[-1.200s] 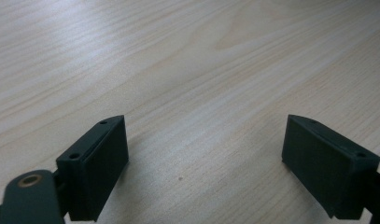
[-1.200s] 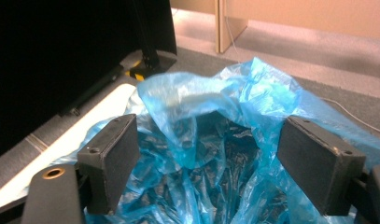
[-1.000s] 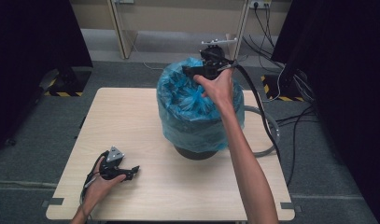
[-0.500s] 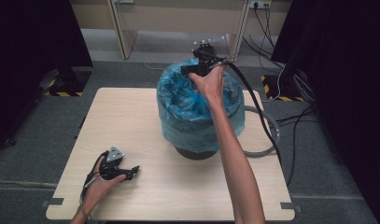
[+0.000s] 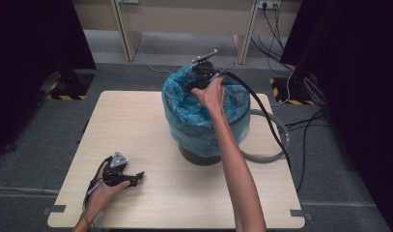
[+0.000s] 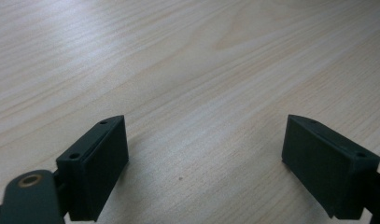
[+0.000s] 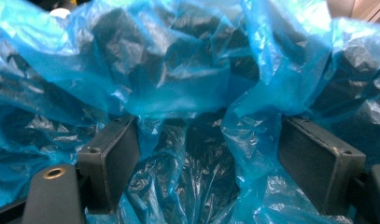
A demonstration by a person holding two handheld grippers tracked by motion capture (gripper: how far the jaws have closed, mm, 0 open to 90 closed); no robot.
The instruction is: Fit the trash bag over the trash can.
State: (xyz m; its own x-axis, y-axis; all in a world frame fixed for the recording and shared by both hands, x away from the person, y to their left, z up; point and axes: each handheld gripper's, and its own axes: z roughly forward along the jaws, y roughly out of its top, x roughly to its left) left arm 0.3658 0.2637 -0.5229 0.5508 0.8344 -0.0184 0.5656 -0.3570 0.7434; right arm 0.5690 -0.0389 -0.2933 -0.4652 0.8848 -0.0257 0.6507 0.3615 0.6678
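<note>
A black bin (image 5: 200,155) lined with a crumpled blue plastic bag (image 5: 203,126) stands on the right half of the wooden table (image 5: 136,121). My right gripper (image 5: 193,89) dips into the bin's mouth from above, its jaws open. In the right gripper view the blue bag (image 7: 178,88) bunches around and between the jaws of that gripper (image 7: 208,161), but the pads do not press on it. My left gripper (image 5: 135,179) rests on the table near the front left corner, open. The left gripper view has only bare wood between its jaws (image 6: 206,158).
A grey cable (image 5: 273,145) loops from the right gripper over the table's right edge behind the bin. Table legs and power cords (image 5: 305,92) stand on the floor beyond. Dark curtains flank both sides.
My right gripper has come down from above the bin's rim into the bag's opening. The left gripper has stayed where it was on the table.
</note>
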